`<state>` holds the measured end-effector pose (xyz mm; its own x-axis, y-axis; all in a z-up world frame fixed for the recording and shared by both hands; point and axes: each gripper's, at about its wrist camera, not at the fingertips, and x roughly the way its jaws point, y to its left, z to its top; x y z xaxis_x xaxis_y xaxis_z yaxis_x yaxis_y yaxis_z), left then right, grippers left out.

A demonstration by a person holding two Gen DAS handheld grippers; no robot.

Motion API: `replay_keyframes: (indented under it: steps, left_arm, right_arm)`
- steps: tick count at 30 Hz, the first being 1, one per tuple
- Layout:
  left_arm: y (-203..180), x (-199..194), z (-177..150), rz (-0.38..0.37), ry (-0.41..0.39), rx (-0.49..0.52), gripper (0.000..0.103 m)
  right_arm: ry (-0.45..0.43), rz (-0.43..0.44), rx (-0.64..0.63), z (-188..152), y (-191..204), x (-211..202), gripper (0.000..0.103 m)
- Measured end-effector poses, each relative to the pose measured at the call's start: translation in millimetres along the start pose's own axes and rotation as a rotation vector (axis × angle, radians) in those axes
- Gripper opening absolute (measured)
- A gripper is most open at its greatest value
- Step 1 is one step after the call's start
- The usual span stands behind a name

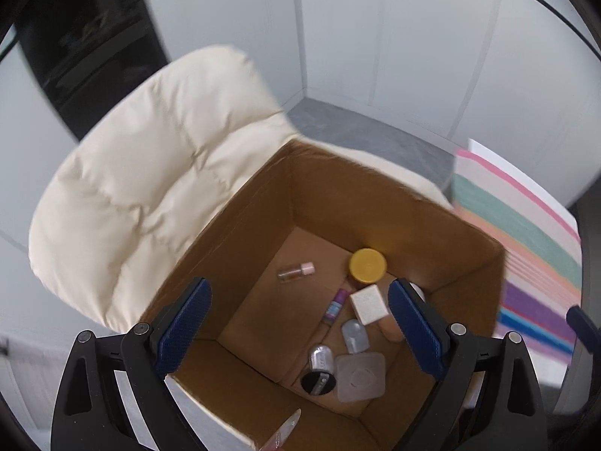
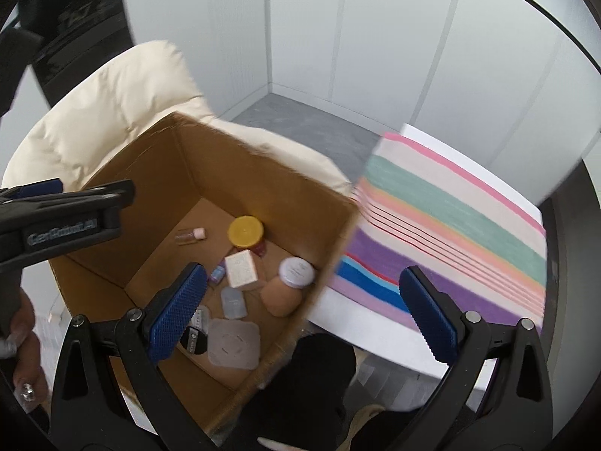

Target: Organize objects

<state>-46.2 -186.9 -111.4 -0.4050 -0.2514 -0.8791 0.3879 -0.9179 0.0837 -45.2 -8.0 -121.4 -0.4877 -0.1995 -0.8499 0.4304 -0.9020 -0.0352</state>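
Observation:
An open cardboard box (image 1: 375, 203) (image 2: 330, 248) stands below both grippers. On its floor lie a yellow-lidded jar (image 1: 367, 263) (image 2: 246, 230), a small clear vial with a pink cap (image 1: 296, 272) (image 2: 191, 235), a white cube box (image 1: 369, 303) (image 2: 242, 268), a purple tube (image 1: 336, 305), a grey square pad (image 1: 360, 376) (image 2: 233, 344), a peach sponge (image 2: 281, 298) and a white round jar (image 2: 297, 271). My left gripper (image 1: 298, 327) hangs open over the box with nothing between its blue pads. My right gripper (image 2: 300, 314) is open too, straddling the box's right wall.
A cream quilted cushion (image 1: 150, 173) (image 2: 97, 120) lies behind and left of the box. A striped cloth (image 2: 450, 233) (image 1: 526, 248) covers the surface to the right. Grey floor and white panels lie beyond. A hand (image 2: 26, 357) holds the left gripper's handle at the left edge.

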Motion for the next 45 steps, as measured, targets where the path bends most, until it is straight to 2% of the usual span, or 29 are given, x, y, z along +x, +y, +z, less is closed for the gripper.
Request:
replay_keyframes:
  steps: [2, 7, 10, 11, 13, 15, 18, 21, 26, 32, 45]
  left_arm:
    - [-9.6, -20.5, 0.8, -0.018, -0.009, 0.037, 0.096]
    - [-42.2, -94.6, -4.6, -0.138, -0.041, 0.164, 0.103]
    - [-58.7, -135.7, -12.3, -0.185, -0.039, 0.222, 0.103]
    - [-64.6, -146.5, -15.8, -0.195, -0.027, 0.242, 0.103]
    - [-76.5, -160.7, -24.1, -0.197, 0.022, 0.294, 0.103]
    - [-85.6, -170.1, -34.7, -0.193, 0.062, 0.333, 0.103]
    - [-89.7, -188.5, -44.7, -0.170, 0.036, 0.345, 0.103]
    - [-89.1, -207.6, -49.8, -0.140, -0.011, 0.359, 0.103]
    - [-77.8, -224.6, -51.5, -0.157, -0.029, 0.314, 0.103]
    - [-75.4, -235.8, -52.5, -0.121, -0.067, 0.312, 0.103]
    - [-79.8, -231.1, -54.2, -0.136, -0.049, 0.330, 0.103]
  right_arm:
    - [0.033, -0.014, 0.051, -1.9, -15.8, -15.4, 0.103]
    - [0.113, -0.012, 0.208, -14.0, -63.9, -67.9, 0.103]
    - [0.090, 0.022, 0.296, -25.1, -89.0, -104.9, 0.103]
    - [0.086, 0.005, 0.330, -29.5, -98.6, -120.1, 0.103]
    - [0.096, -0.017, 0.396, -37.2, -115.7, -144.8, 0.103]
    - [0.094, 0.004, 0.428, -41.9, -125.8, -161.2, 0.103]
    - [0.093, 0.000, 0.454, -48.4, -131.5, -185.0, 0.103]
    - [0.082, -0.015, 0.422, -52.2, -123.8, -202.0, 0.103]
    - [0.041, -0.040, 0.382, -50.8, -110.5, -215.9, 0.103]
    - [0.040, -0.040, 0.373, -51.2, -107.5, -218.5, 0.103]
    - [0.031, -0.057, 0.379, -53.5, -108.9, -218.9, 0.103]
